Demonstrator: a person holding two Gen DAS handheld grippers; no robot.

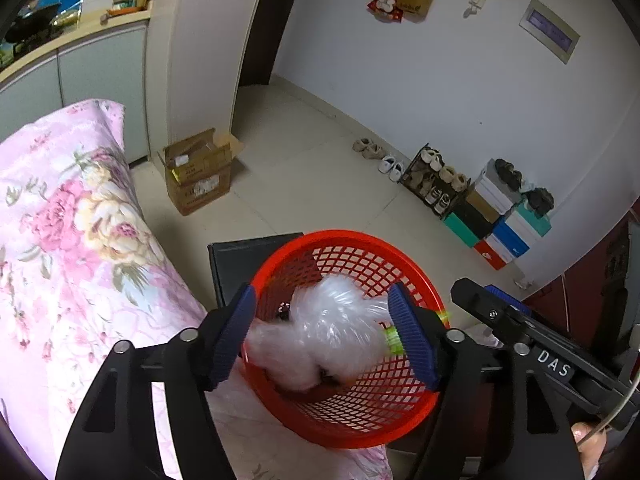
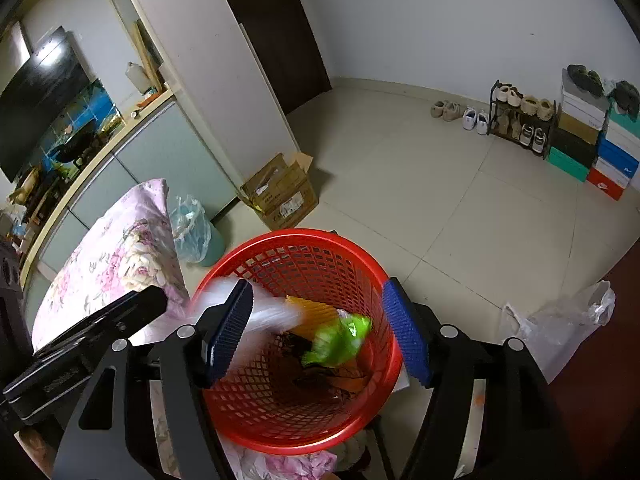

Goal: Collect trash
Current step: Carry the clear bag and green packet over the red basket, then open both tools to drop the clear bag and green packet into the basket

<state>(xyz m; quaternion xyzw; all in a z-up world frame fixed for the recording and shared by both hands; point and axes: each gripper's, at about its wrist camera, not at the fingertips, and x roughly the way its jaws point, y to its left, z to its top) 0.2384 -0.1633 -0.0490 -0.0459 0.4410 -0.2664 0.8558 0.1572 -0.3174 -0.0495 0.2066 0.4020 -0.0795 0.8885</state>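
- Trash first: a crumpled clear plastic wrapper [image 1: 328, 332] sits directly ahead of my left gripper [image 1: 324, 336], between its blue ribbed pads, blurred, over the mouth of the round red mesh plastic basket [image 1: 404, 412].
- As far as I can see, the pads do not press on the wrapper; the left gripper stands wide, with a gap on each side. I judge the wrapper released and dropping into the basket.
- My right gripper [image 2: 320, 336] is also wide, poised just above the same basket. Between and beyond its pads a bright green plastic scrap [image 2: 340, 342] shows, blurred, low inside the basket. It touches neither pad.
- Below the green scrap, at the basket's bottom, lie dark and orange bits of rubbish I cannot identify.
- A white blur streaks past the right gripper's left pad; I take it for the same clear wrapper seen from the other side.
- The basket rests beside a pink floral quilt [image 1: 68, 240] on a bed to the left of both grippers.
- Step in hand, by my judgement: the drop-off, with both pieces let go over the basket.
- Next move calls for lifting both grippers clear of the rim without snagging the mesh, then searching for more rubbish. A loose clear plastic bag [image 2: 568, 324] on the floor, off to the right of the right gripper, looks a likely candidate.
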